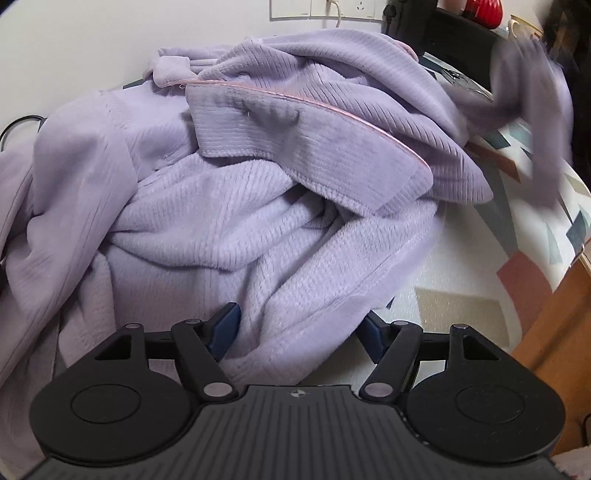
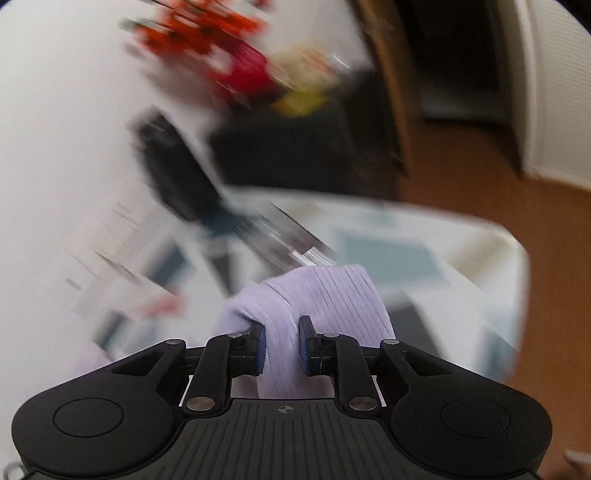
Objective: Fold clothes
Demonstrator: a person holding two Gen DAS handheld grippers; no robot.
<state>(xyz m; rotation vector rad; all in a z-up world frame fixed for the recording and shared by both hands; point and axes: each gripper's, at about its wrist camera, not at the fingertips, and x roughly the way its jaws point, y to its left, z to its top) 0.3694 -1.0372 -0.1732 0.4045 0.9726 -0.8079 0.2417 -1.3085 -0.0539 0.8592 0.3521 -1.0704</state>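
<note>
A crumpled lavender fleece garment [image 1: 229, 206] with pink piping lies heaped on the patterned table [image 1: 461, 295]. My left gripper [image 1: 299, 332] is open, its blue pads either side of a fold of the garment at the near edge. My right gripper [image 2: 282, 345] is shut on a bunched lavender part of the same garment [image 2: 325, 295] and holds it above the table; that lifted part shows blurred at the far right of the left wrist view [image 1: 532, 110].
A wall with sockets [image 1: 325, 9] stands behind the table. Black and red objects [image 1: 476, 14] sit at the back right corner. The table's right edge [image 1: 576, 258] drops to a wooden floor [image 2: 480, 192]. The right wrist view is motion-blurred.
</note>
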